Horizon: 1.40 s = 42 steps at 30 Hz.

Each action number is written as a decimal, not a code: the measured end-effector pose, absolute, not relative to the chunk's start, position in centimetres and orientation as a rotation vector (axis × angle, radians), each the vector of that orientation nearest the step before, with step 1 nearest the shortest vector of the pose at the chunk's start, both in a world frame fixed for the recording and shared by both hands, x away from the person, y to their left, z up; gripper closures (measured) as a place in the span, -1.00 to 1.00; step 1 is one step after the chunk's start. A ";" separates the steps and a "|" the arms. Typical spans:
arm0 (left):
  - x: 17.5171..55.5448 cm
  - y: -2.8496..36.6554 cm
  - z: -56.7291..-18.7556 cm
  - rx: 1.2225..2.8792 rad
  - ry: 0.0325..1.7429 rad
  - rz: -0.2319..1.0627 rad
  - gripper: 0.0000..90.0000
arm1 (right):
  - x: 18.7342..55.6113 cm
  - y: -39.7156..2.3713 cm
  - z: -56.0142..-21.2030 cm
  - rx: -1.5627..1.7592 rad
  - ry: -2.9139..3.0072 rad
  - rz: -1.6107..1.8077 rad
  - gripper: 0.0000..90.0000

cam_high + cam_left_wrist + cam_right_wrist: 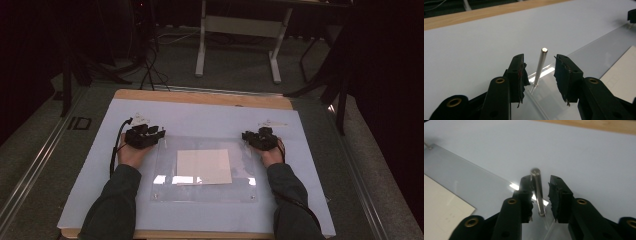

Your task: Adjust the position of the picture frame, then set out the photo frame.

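No readable writing is seen. The left gripper (539,72) is held open around an upright metal pin (540,65) at the clear plate's (165,187) corner, untouched. The right gripper (541,195) is parted around another pin (537,192).

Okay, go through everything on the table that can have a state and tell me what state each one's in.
Left claw: open, around the left pin, not touching.
Right claw: open, right pin between its jaws.
Left pin: upright in the sheet's corner.
Right pin: upright, free.
Clear sheet: flat on the table.
Paper: flat at the sheet's middle.
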State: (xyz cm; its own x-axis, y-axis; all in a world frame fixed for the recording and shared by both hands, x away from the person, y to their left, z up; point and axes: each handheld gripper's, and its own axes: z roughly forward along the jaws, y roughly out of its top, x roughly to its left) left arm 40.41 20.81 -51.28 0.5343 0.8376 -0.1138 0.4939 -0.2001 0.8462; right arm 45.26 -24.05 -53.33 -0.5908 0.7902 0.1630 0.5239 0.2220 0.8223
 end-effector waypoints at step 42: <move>41.6 19.9 -52.1 1.869 1.064 0.481 0.85 | 44.1 -23.6 -52.0 1.113 2.174 1.224 0.89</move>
State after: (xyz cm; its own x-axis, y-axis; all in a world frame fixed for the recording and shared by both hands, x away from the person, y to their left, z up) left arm 41.55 19.95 -52.12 0.5530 0.8278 -0.0952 0.4760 -0.2200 0.8515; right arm 44.08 -23.58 -51.98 -0.5986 0.8004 0.0328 0.4433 0.2968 0.8458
